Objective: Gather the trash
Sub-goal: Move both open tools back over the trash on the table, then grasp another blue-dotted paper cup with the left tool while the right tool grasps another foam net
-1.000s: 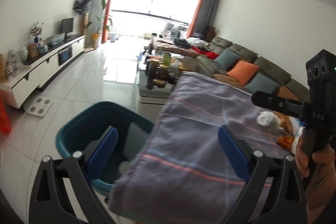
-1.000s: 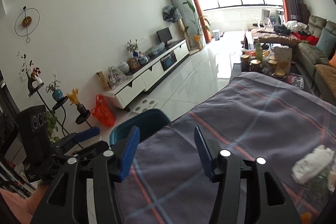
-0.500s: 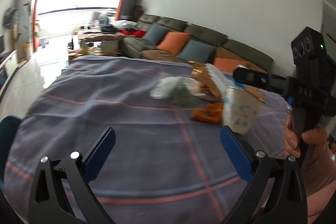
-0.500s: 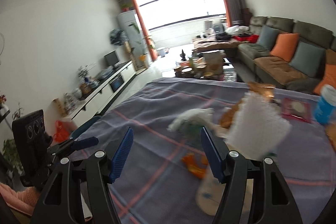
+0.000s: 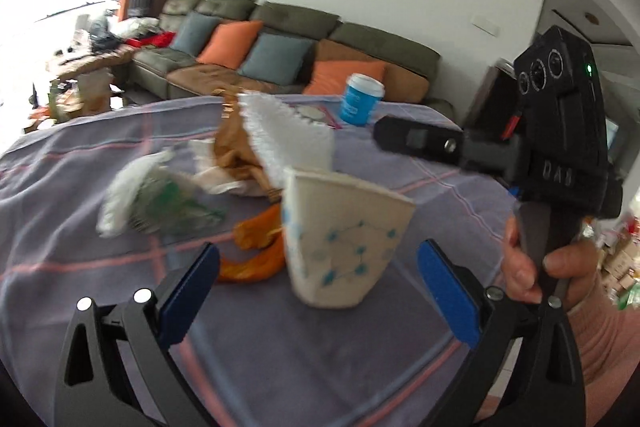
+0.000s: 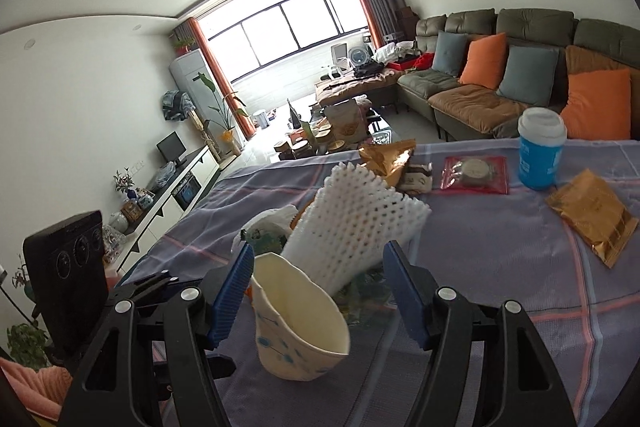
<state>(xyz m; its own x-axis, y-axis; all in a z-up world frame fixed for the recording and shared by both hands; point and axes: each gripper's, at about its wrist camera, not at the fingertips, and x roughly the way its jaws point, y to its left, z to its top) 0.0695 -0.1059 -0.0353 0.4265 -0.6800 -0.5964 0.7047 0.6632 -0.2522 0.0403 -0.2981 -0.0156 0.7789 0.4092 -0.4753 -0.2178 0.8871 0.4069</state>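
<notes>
Right wrist view shows the whole mess best: a big table under a purple-grey plaid cloth (image 6: 500,267), sofa behind it, and the trash bunched near the front edge. Biggest piece is the white foam net sleeve (image 6: 352,223), standing up against the squashed paper cup (image 6: 298,331) that has blue dots printed on it. Behind those sit a brown crumpled bag (image 6: 386,157), a gold snack packet (image 6: 592,215), a red-edged wrapped cookie (image 6: 476,169), and an upright blue cup with a white lid (image 6: 540,155) that might not be trash at all. There's also an orange peel (image 5: 256,251) and a clear crinkly wrapper (image 5: 160,195), easier to spot from the left wrist.

Right gripper (image 6: 320,295) has its jaws released and spread wide, the cup roughly between them with nothing pinched. Left gripper (image 5: 316,291) is likewise wide apart and empty, the cup just ahead of its pads.

What I'd worry about: the cup is already dented and light, so a squeeze off-centre could skid it away or tip it. The foam leans on it, so it may get dragged along or flop off. And with both grippers aimed at one cup, they could bump each other.
</notes>
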